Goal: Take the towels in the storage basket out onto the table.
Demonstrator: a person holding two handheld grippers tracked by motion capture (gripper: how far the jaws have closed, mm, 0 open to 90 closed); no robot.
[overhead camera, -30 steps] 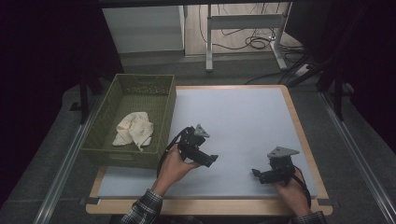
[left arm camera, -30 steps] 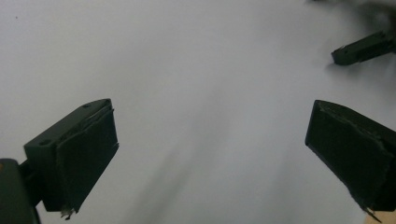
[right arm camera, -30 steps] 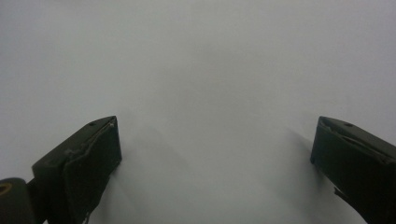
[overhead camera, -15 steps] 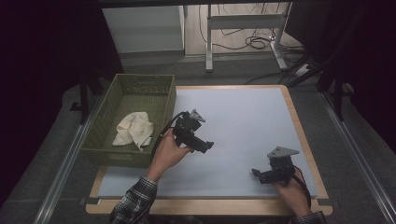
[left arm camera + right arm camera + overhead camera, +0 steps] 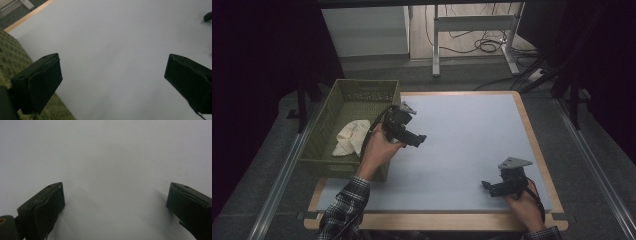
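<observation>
A person's left hand holds my left gripper (image 5: 421,140) above the white table mat (image 5: 462,150), just right of the green basket (image 5: 324,145). Its jaws point right and stand wide apart with nothing between them, as the left gripper view (image 5: 112,80) shows. A crumpled white cloth (image 5: 351,137) lies inside the basket. My right gripper (image 5: 486,186) rests low near the mat's front right corner, pointing left. In the right gripper view (image 5: 115,207) its jaws are open over bare mat.
The basket's near wall (image 5: 10,62) shows at the left edge of the left gripper view. A wooden rim (image 5: 539,150) borders the mat. Behind the table stand a metal frame (image 5: 472,25) and floor cables (image 5: 484,46).
The left hand has carried its gripper up and away from the front edge, toward the basket's right side. The right gripper has stayed in place.
</observation>
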